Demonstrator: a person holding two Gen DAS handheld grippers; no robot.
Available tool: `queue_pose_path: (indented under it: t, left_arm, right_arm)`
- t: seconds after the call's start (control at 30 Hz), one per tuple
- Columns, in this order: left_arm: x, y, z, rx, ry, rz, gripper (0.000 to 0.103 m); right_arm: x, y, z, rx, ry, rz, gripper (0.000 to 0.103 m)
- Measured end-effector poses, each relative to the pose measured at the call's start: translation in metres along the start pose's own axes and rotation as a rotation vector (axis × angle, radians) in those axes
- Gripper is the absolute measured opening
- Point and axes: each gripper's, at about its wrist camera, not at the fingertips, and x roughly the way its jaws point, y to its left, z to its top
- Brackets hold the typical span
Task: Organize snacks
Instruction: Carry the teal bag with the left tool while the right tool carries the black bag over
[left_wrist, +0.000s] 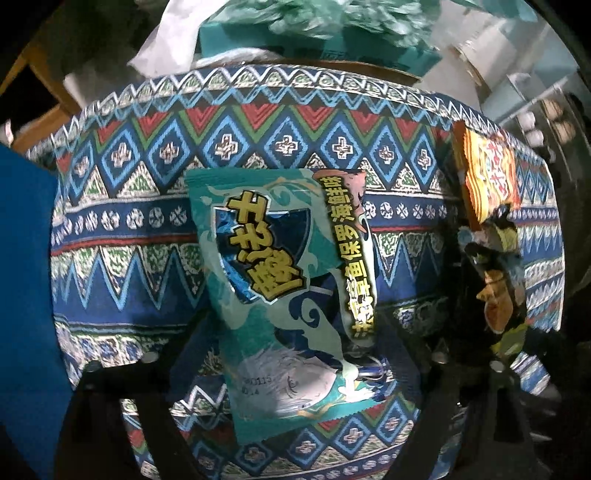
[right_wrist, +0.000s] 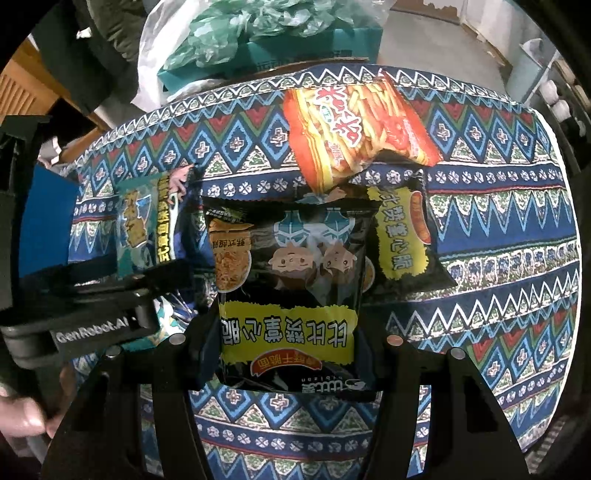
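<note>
While my left gripper (left_wrist: 291, 373) hangs straight down over the patterned tablecloth (left_wrist: 258, 122), its jaws stand wide on either side of the teal snack packet (left_wrist: 280, 295), which lies flat on the cloth between them; I cannot see the pads pressing on it. My right gripper (right_wrist: 286, 343) is clamped on a black snack packet (right_wrist: 291, 280) with a yellow band, the fingers (right_wrist: 201, 332) pinching its sides near the lower end. A second black packet (right_wrist: 402, 236) lies just beside it to the right, partly tucked under an orange packet of sticks (right_wrist: 354, 129) at the far side of the cloth. Beyond the table edge sits a teal box (right_wrist: 332, 48) with crumpled green plastic on top.
</note>
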Motion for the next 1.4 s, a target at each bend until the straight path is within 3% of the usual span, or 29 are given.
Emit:
queue_pose_path:
  t: [0.07,0.2,0.4,0.83,1.4]
  left_arm:
    - [-0.001,-0.007,-0.001,0.029,-0.005,0.006,0.07]
    - [-0.007,-0.009,-0.004,0.044,-0.014,-0.022,0.057]
    - [-0.025,0.008,-0.009,0.065,-0.039,-0.049,0.049]
    - [-0.083,0.049,-0.03,0.07,-0.118,-0.067,0.048]
    - [-0.171,0.101,-0.069,0.058,-0.26,-0.014,0.048]
  right_arm:
    - [0.002,0.003,0.001,-0.003,0.001,-0.001,0.059]
    - [0.003,0.011,0.003,-0.01,-0.003,-0.003,0.059]
    - [-0.007,0.021,0.007,-0.029,-0.023,-0.008,0.059]
    - [-0.037,0.048,0.008,-0.078,-0.079,-0.013,0.059]
    - [-0.097,0.116,0.005,-0.199,-0.182,0.053,0.059]
